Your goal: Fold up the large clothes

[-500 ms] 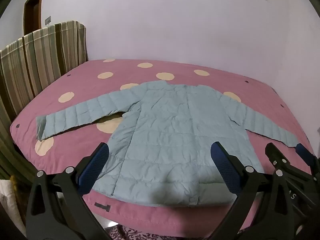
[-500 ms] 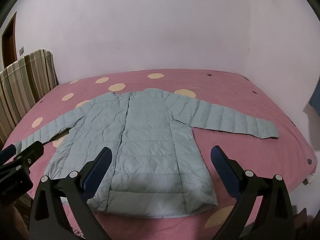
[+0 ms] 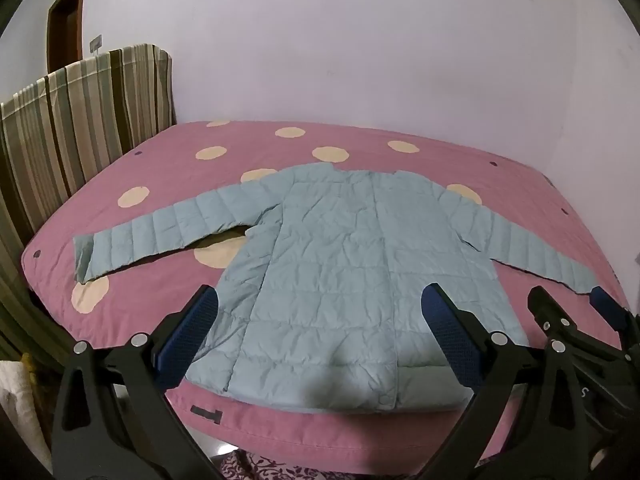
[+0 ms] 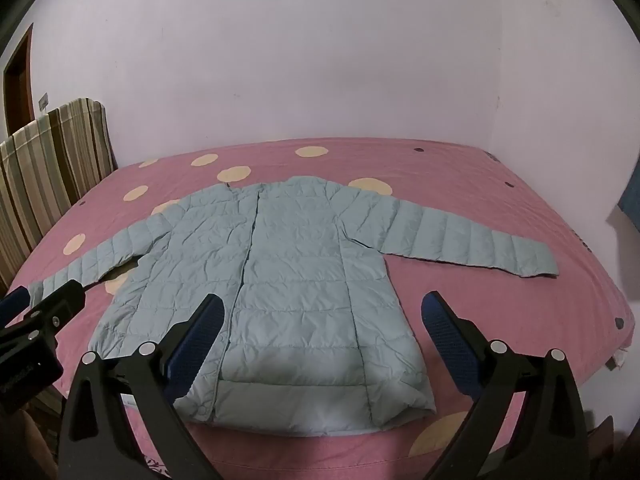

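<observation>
Room: pale purple walls [image 3: 360, 40] go around a big bed. A brown door [image 3: 66, 28] shows far off on the left.
Bed: a pink cover [image 3: 500, 176] with round cream dots is spread over it. It fills most of both views.
Striped cloth: a brown, green and cream cloth [image 3: 80, 120] hangs just beside the left side of the bed.
Jacket: a light blue puffy jacket [image 3: 360, 264] lies flat on the pink cover, front side up. Its bottom edge is near the close edge of the bed. Its neck points to the far wall.
Sleeves: both are spread out to the sides. The left sleeve [image 3: 160, 236] lies over a cream dot. The right sleeve [image 4: 460, 240] lies on plain pink.
Left gripper: the left gripper [image 3: 320, 344] hangs in the air over the bottom of the jacket. Its two blue pads are wide apart. Nothing is between them, and it holds nothing.
Right gripper: the right gripper [image 4: 322, 344] hangs over the bottom of the jacket too, just beside the left one. Its blue pads are wide apart as well. It holds nothing.
Floor: a bit of dark cloth with a flower pattern [image 3: 260, 468] shows under the close edge of the bed.
</observation>
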Action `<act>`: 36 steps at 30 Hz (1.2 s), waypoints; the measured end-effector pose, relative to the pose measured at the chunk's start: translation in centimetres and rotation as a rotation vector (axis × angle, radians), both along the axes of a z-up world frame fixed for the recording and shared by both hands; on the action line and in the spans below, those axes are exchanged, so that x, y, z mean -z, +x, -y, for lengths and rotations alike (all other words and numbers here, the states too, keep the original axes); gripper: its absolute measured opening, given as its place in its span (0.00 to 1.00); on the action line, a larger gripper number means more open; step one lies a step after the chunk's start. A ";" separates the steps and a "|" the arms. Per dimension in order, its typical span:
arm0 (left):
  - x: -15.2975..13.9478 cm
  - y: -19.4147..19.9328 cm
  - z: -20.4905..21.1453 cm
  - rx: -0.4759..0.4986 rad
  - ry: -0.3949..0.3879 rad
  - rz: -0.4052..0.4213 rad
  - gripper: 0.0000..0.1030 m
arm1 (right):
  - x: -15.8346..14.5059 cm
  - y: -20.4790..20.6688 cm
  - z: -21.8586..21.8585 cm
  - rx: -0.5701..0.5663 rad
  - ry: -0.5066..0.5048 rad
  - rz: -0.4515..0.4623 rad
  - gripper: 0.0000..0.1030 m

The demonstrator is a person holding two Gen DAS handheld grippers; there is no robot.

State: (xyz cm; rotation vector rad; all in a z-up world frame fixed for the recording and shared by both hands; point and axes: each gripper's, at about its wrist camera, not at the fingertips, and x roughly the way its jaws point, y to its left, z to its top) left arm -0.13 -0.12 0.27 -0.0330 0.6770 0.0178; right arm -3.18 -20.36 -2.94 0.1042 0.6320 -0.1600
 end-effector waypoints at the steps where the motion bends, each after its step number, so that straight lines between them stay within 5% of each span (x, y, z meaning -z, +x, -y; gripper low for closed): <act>1: 0.0 0.0 0.0 0.000 0.001 0.001 0.98 | 0.1 -0.1 0.1 0.000 0.000 0.000 0.95; 36: 0.6 -0.3 0.1 0.002 -0.005 -0.009 0.98 | 0.4 -0.1 0.2 -0.002 -0.002 -0.003 0.95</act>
